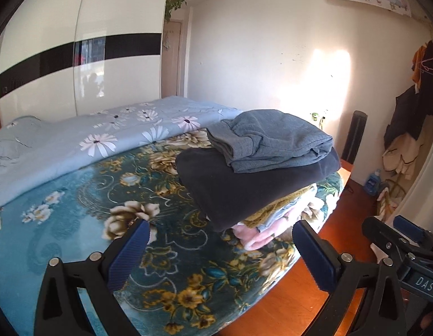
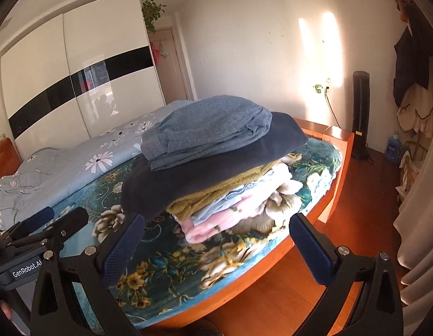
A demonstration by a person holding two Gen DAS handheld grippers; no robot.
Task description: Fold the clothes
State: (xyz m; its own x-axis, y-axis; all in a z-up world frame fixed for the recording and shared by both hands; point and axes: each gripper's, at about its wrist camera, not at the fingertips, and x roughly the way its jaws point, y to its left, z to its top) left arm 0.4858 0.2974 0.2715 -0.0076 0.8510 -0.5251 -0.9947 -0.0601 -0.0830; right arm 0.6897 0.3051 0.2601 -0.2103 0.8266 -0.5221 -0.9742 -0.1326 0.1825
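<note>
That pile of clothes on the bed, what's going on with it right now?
A person holding two hand-held grippers is folding laundry. The left hand-held gripper and right hand-held gripper are both open and hold nothing. The stack of folded clothes sits near the corner of the floral blanket: a grey-blue garment on top, a dark navy one below, then mustard and pink pieces.

A white wardrobe with a black band is standing behind the bed. A black tower fan is standing by the wall; coats are hanging beside it.
</note>
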